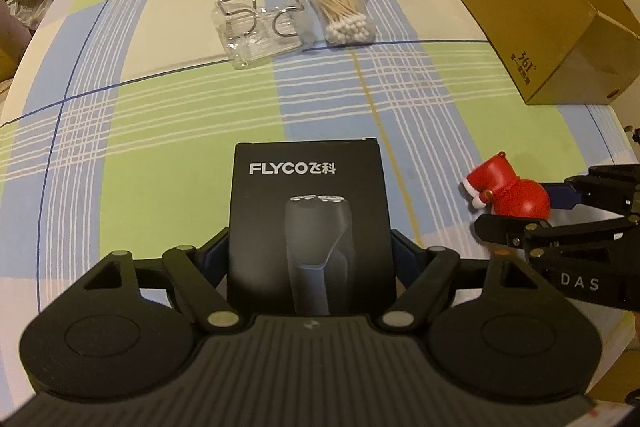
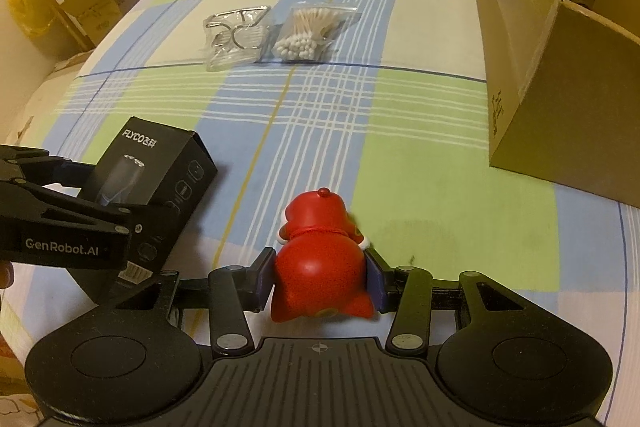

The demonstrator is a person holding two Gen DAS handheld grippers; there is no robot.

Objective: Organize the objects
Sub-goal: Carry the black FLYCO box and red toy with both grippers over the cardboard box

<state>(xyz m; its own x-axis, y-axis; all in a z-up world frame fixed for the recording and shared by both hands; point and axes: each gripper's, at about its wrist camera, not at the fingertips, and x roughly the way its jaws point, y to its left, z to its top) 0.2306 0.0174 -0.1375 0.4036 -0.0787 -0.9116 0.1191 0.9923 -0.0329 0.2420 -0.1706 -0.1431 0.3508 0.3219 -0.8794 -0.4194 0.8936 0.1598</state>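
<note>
Lower left of the right wrist view: the left gripper (image 2: 120,195) clamps the black shaver box (image 2: 160,167), stiff card, likely light, held by its flat sides. Centre bottom, the right gripper (image 2: 320,279) pinches the red figurine (image 2: 318,259): smooth, rounded, probably slippery. Upper right, the open cardboard box (image 2: 540,67) waits.

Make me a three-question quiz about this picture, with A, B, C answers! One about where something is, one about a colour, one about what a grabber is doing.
1. The cotton swab bag lies:
A. inside the cardboard box
B. beside the clear packet
C. on the black box

2. The toy figure is:
A. red
B. blue
C. yellow

3. The left gripper is:
A. open, empty
B. shut on the toy
C. shut on the black box

Answers: B, the two packets sit side by side on the cloth; A, its body is red; C, its fingers press both sides of the box.
</note>
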